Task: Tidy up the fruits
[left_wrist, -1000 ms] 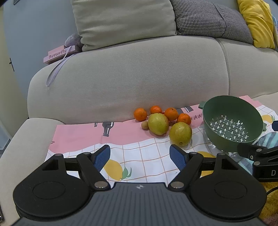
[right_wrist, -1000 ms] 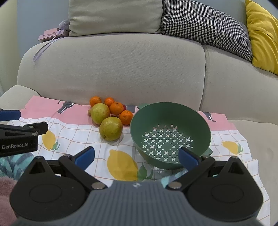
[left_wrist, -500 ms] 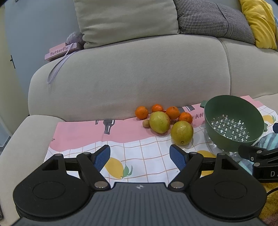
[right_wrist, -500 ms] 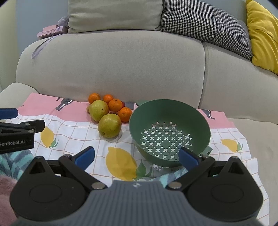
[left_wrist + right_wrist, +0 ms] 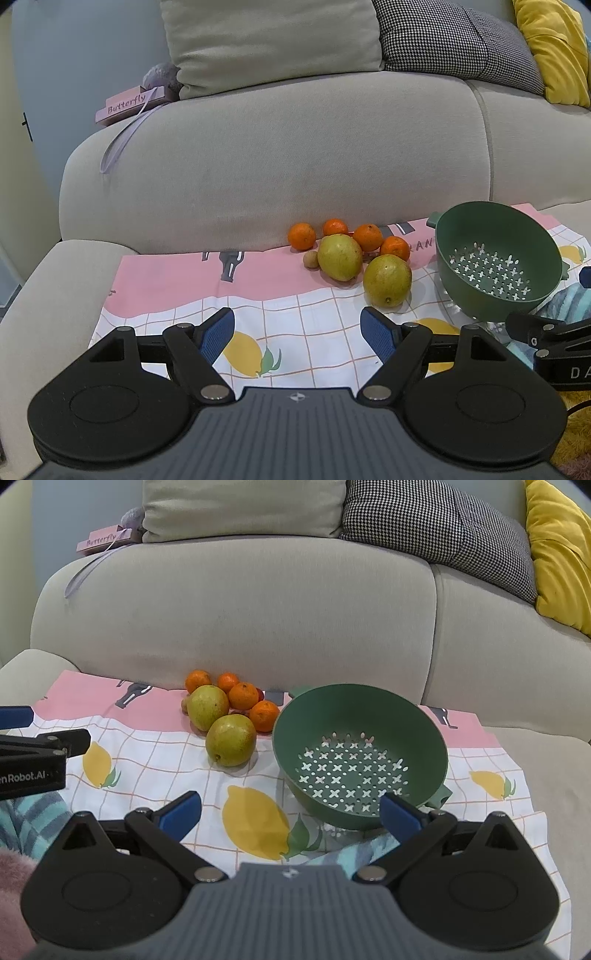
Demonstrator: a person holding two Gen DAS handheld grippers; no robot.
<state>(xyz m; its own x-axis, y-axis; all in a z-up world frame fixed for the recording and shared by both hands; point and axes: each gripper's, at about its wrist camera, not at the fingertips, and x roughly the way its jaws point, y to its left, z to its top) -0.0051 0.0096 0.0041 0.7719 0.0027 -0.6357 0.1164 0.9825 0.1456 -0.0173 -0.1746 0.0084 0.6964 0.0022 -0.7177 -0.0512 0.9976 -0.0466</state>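
Across the rear: beige sofa (image 5: 295, 158), backrest topped by grey cushion (image 5: 269, 40), houndstooth cushion (image 5: 458, 40) and yellow cushion (image 5: 554, 48); pink book (image 5: 129, 105) lettered "Butterfly" lying on the left armrest top. Spread over the seat: pink-bordered checked cloth (image 5: 295, 317) with lemon prints. On the cloth, right side: green colander (image 5: 360, 753), tilted toward the cameras, nothing inside. Just left of the colander, against the backrest: fruit cluster, all outside the colander. Two yellow-green pears, near pear (image 5: 231, 740) touching far pear (image 5: 207, 708). Behind and beside them four mandarins (image 5: 243, 696), the nearest just beside the colander rim. Small brown fruit (image 5: 311, 259) tucked at the far pear's left; kind not discernible. Left gripper (image 5: 297, 332) low over the cloth's front, jaws spread wide, holding nothing, well short of the fruit. Right gripper (image 5: 290, 810) before the colander, jaws likewise wide, holding nothing.
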